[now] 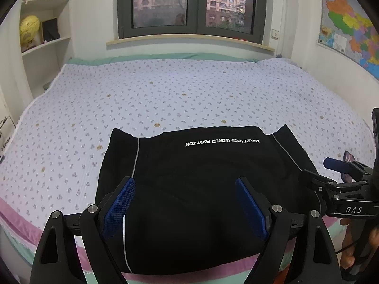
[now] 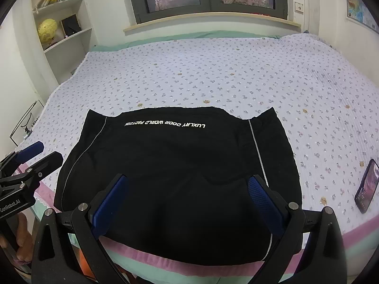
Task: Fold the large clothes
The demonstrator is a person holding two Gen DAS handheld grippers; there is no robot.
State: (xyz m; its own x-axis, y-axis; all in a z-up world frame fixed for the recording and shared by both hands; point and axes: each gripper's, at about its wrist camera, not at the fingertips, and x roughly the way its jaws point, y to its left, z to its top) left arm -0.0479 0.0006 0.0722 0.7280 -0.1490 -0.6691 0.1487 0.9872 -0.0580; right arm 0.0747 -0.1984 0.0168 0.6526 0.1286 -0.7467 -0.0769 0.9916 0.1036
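Note:
A black garment (image 1: 201, 177) with white lettering and thin grey side stripes lies folded into a rectangle at the near edge of the bed; it also shows in the right wrist view (image 2: 180, 165). My left gripper (image 1: 186, 182) is open and empty, hovering above the garment's near left part. My right gripper (image 2: 189, 179) is open and empty, hovering above the garment's near right part. Each gripper shows in the other's view: the right gripper (image 1: 329, 170) at the garment's right edge, the left gripper (image 2: 45, 152) at its left edge.
The bed (image 1: 165, 94) has a lilac flowered sheet with a pink and green border. A phone (image 2: 367, 185) lies on the sheet right of the garment. A shelf with a yellow globe (image 1: 28, 29) stands at the left, a window behind, a map (image 1: 350, 28) on the right wall.

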